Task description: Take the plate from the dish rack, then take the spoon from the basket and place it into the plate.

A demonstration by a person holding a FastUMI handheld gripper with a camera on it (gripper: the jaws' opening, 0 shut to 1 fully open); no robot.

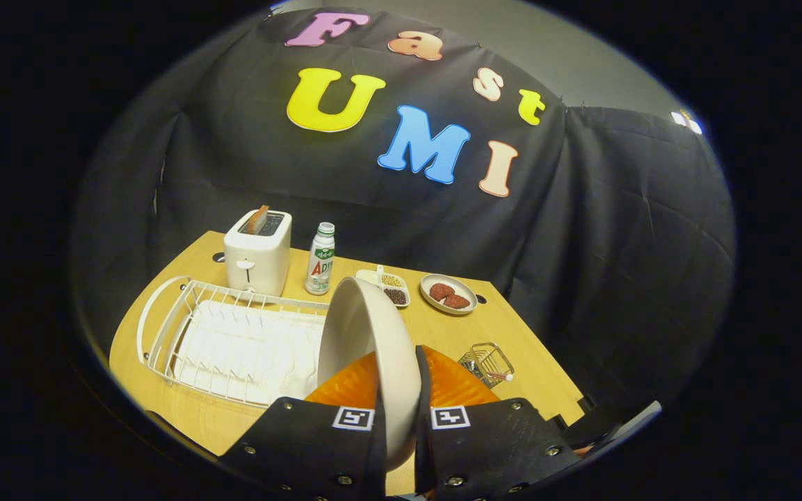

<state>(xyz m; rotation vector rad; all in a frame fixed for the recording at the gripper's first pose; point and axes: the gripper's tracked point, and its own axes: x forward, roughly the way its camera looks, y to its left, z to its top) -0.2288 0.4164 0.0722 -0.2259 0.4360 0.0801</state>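
Tongs [399,417] clamped on plate [373,348], lifted clear of rack [234,334] (step one); next, onto bare bench [512,334] near basket [488,362].

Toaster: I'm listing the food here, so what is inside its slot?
A brown slice sticks up from the toaster slot; its lower part is hidden. The gripper holds the plate.

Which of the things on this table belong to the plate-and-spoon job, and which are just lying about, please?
Job: plate, clamped in the hand-held gripper; dish rack; basket with the spoon.
Lying about: toaster; bottle; two food dishes.
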